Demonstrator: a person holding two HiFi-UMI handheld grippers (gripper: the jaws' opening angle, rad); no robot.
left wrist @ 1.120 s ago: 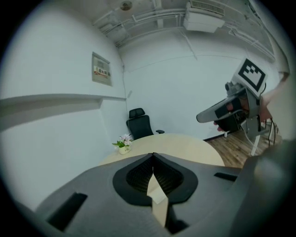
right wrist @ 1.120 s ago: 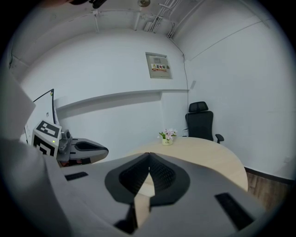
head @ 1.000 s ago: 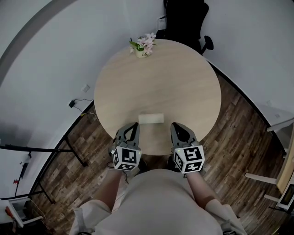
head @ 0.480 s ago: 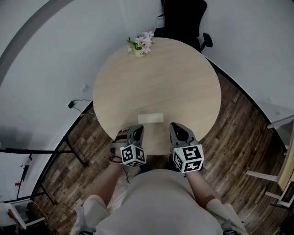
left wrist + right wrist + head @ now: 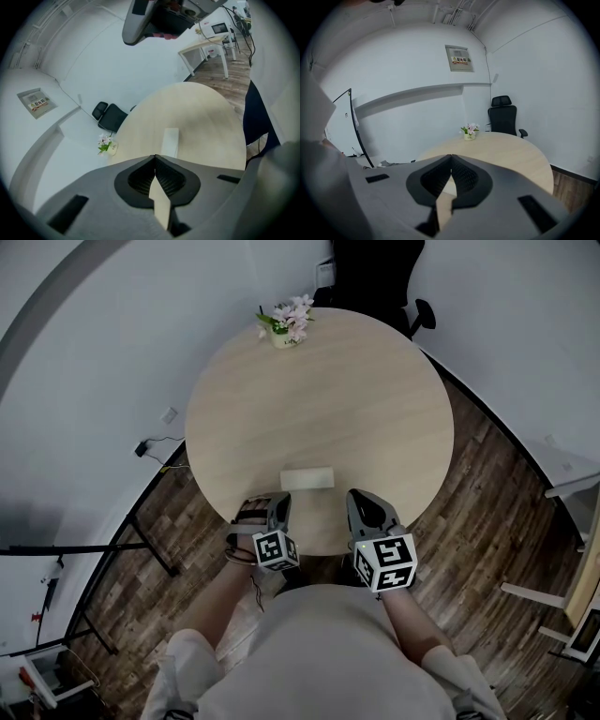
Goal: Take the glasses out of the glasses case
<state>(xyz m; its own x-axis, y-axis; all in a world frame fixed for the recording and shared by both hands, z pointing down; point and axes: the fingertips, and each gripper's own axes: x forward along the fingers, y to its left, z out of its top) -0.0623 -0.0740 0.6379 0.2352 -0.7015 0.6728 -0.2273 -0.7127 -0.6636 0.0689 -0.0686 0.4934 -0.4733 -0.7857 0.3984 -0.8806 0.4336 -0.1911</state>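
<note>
A pale, closed glasses case (image 5: pixel 307 478) lies on the round wooden table (image 5: pixel 319 381) near its front edge. No glasses are visible. My left gripper (image 5: pixel 278 502) hangs just short of the table's near edge, left of the case, rolled onto its side with its jaws shut on nothing. In the left gripper view the case (image 5: pixel 170 141) lies just beyond the closed tips of the left gripper (image 5: pixel 155 158). My right gripper (image 5: pixel 358 498) sits to the right of the case at the table's edge, shut and empty. Its closed jaws show in the right gripper view (image 5: pixel 451 157).
A small pot of pink flowers (image 5: pixel 286 324) stands at the table's far edge, with a black office chair (image 5: pixel 375 273) behind it. White walls curve round the table. Dark wood floor (image 5: pixel 487 484) surrounds it, with white furniture legs at the right.
My left gripper has sunk toward the table's near edge and rolled about its own axis, so its marker cube now faces differently. The right gripper and the case have stayed put.
</note>
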